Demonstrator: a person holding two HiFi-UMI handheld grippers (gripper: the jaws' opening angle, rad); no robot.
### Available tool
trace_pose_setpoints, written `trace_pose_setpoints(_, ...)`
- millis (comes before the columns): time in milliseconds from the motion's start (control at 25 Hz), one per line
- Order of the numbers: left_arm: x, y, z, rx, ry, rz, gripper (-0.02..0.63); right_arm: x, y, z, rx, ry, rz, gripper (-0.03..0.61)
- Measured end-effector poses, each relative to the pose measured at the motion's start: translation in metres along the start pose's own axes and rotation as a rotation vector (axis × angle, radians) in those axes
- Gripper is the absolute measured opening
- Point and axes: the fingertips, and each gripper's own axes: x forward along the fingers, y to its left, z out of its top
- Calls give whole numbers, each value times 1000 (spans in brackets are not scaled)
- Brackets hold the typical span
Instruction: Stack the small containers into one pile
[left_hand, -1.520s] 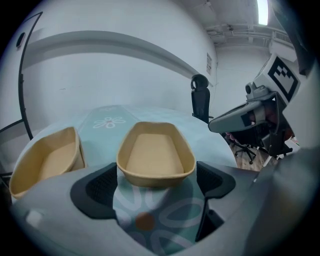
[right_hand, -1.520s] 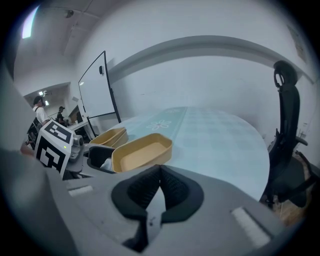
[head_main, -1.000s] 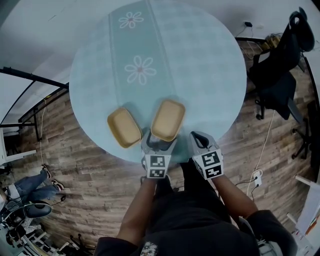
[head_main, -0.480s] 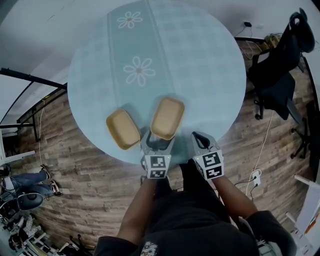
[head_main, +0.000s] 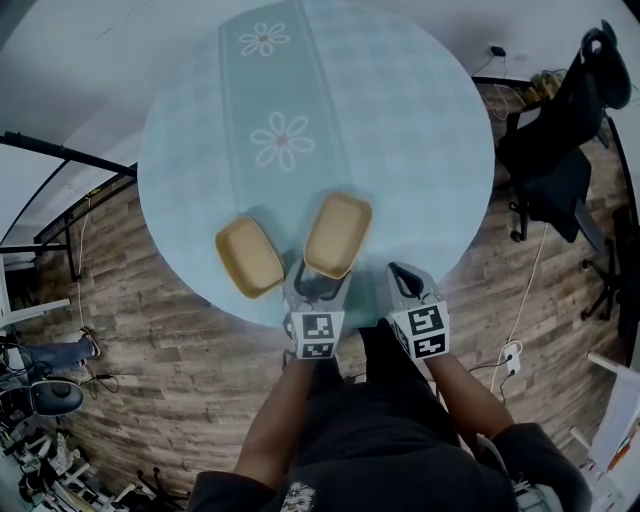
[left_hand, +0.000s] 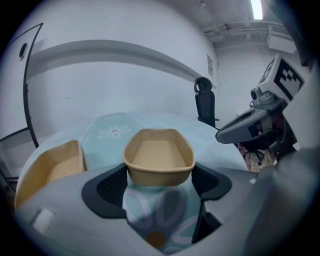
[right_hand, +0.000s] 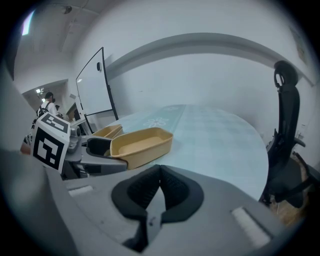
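Ok so nothing's stacked yet, both small containers are sitting separately on the table. The right-hand container (head_main: 337, 235) is close to the table's (head_main: 420, 150) near edge, roughly midway along it and angled a bit. The left-hand container (head_main: 249, 257) is just beside it to the left, also near that edge, and they're not touching as far as I can see. The left gripper (head_main: 318, 283) has its jaws wide apart around the near end of the right-hand container, and they've just been closing in on it. The pads look right up at its sides, but I can't say they're actually squeezing, and the thing looks flat on the cloth. The right gripper (head_main: 402, 276) sits off to the right at the table's near edge, jaws fully closed on nothing. So my read is we're at step one: grab it, lift it, drop it into the other one, and that's the whole pile, since only two show here. Both are tan, matte, shallow tubs with rounded corners, a small rim and sides that taper inward. My guess is moulded fibre or thin plastic, so they should nest fine. The table's round, with a pale blue checked cloth and a green runner (head_main: 290, 90) with white daisies down the middle. There's a wood-plank floor (head_main: 180, 330) underneath and a black office chair (head_main: 560, 150) off to the right.
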Motion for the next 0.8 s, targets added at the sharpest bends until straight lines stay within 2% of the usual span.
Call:
trace_pose_setpoints(520,-13,1,31,-15,-89,35,410,-4,-12,9,0,-36,-37,3)
trace_pose_setpoints(800,-27,20,45,-48,-114,105,410,4,-6,34,-45,-72,-3,3)
